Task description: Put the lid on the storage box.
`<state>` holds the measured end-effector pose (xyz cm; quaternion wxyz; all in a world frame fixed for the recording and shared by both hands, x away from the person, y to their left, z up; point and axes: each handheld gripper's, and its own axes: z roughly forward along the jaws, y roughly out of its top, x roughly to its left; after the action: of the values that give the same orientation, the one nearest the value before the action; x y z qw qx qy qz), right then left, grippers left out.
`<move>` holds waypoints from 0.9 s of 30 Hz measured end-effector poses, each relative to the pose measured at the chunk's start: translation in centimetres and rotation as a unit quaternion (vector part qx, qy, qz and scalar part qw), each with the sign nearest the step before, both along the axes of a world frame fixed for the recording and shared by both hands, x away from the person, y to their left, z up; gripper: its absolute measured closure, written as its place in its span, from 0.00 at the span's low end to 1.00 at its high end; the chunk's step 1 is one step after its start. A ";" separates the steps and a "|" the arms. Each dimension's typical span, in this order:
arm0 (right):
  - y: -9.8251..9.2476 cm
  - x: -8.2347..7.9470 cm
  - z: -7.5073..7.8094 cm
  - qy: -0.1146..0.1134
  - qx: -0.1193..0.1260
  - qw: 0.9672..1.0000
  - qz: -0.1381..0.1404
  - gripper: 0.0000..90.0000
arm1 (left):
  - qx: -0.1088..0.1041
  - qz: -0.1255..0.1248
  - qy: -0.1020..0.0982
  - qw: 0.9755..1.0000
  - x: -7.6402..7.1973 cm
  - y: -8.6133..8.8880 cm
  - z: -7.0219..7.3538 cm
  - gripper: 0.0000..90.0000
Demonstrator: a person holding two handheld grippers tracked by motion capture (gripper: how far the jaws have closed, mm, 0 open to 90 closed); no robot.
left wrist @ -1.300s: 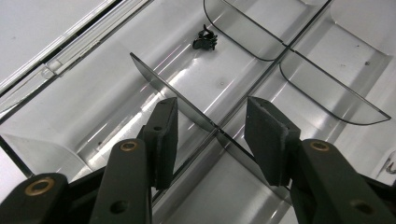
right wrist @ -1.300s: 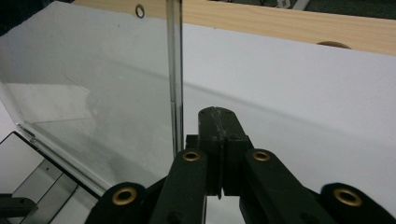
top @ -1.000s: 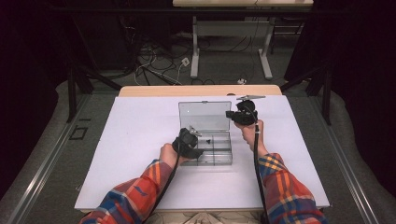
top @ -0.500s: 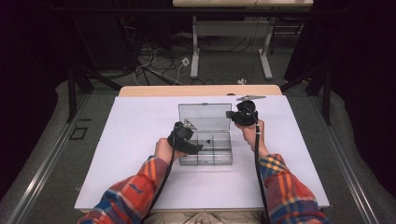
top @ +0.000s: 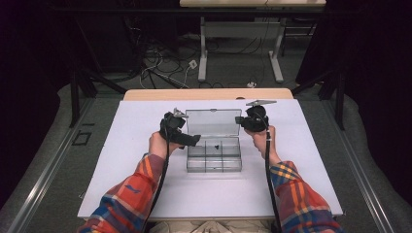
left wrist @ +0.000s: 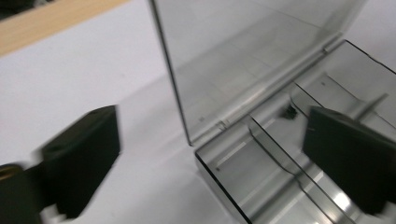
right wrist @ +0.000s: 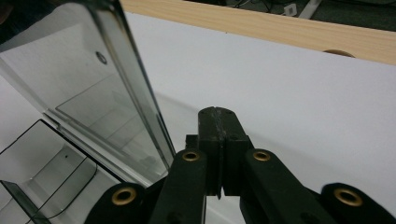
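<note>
Now the left claw (top: pixel 193 141), wide open, has moved back from over the clear box (top: pixel 214 157) to its left edge, while the right claw (right wrist: pixel 219 154), closed on nothing, stays beside the raised lid (top: pixel 214 123), so the small dark piece (top: pixel 215 145) seems already placed.

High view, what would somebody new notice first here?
A clear plastic compartment box sits mid-table on the white sheet, its lid standing open. The left tongs, open, reach over the box's left edge; the right tongs, shut, sit by the lid's right edge. A small black item lies in a rear compartment.
</note>
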<state>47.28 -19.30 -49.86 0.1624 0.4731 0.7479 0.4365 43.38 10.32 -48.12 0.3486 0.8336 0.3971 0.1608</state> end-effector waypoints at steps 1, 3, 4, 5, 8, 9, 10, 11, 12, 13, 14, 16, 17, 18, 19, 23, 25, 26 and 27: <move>0.0 0.0 0.0 -0.002 -0.001 1.000 0.003 1.00 | 0.000 0.002 -0.006 1.000 0.0 0.0 0.0 0.20; 0.0 -0.1 0.0 -0.003 -0.001 1.000 0.005 1.00 | -0.003 0.009 -0.023 1.000 0.0 0.1 0.1 0.30; 0.0 -0.1 0.0 0.000 0.000 1.000 0.004 1.00 | -0.007 0.011 -0.031 0.999 0.0 0.2 0.2 0.39; 0.0 -0.2 0.0 -0.002 -0.002 1.000 0.004 1.00 | -0.012 0.017 -0.037 0.999 0.0 0.3 0.2 0.47; -0.1 -0.3 0.0 -0.001 -0.004 1.000 0.005 0.99 | -0.026 0.016 -0.048 0.998 0.0 0.7 0.4 0.59; 0.0 -0.4 0.0 -0.002 -0.002 1.000 0.005 0.99 | -0.031 0.015 -0.050 0.998 0.0 0.8 0.4 0.62; -0.1 -0.4 0.0 -0.004 -0.010 1.000 0.005 0.99 | -0.034 0.011 -0.047 0.998 0.0 0.8 0.3 0.66; -0.1 -0.4 0.0 -0.006 -0.013 1.000 0.008 0.99 | -0.036 0.008 -0.045 0.998 0.0 0.8 0.3 0.68; -0.1 -0.5 -0.1 -0.007 -0.015 1.000 0.008 0.99 | -0.035 0.005 -0.041 0.999 -0.1 0.8 0.3 0.71; -0.1 -0.5 0.0 -0.007 -0.017 1.000 0.008 0.99 | -0.037 0.007 -0.040 0.999 -0.1 0.7 0.2 0.75; -0.1 -0.6 0.0 -0.010 -0.019 1.000 0.009 0.99 | -0.037 0.007 -0.042 0.998 -0.1 0.7 0.2 0.77; -0.2 -0.8 0.1 -0.010 -0.023 1.000 0.008 0.99 | -0.036 0.007 -0.043 0.998 -0.2 0.7 0.3 0.80; -0.3 -1.0 0.2 -0.012 -0.023 1.000 0.005 0.98 | -0.035 0.007 -0.045 0.998 -0.2 0.7 0.3 0.81; -0.4 -1.1 0.4 -0.016 -0.027 0.999 0.008 0.98 | -0.038 0.008 -0.045 0.998 -0.3 0.7 0.3 0.82; -0.5 -1.3 0.5 -0.017 -0.028 0.999 0.007 0.97 | -0.038 0.008 -0.047 0.998 -0.3 0.7 0.2 0.83; -1.0 -2.3 1.0 -0.023 -0.033 0.999 0.003 0.94 | -0.040 0.005 -0.051 0.998 -0.4 0.8 0.1 0.84; -1.2 -2.8 1.0 -0.027 -0.037 0.999 0.002 0.93 | -0.040 0.006 -0.051 0.998 -0.5 0.9 0.1 0.84; -1.3 -3.1 1.1 -0.027 -0.039 0.999 -0.001 0.92 | -0.040 0.005 -0.051 0.998 -0.5 0.9 0.1 0.84; -1.4 -3.4 1.1 -0.029 -0.041 0.999 0.001 0.91 | -0.038 0.005 -0.051 0.998 -0.6 0.9 0.1 0.84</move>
<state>43.88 -20.73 -48.76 0.2024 0.4525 0.7605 0.4194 42.79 11.19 -47.98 0.3994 0.8085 0.3884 0.1894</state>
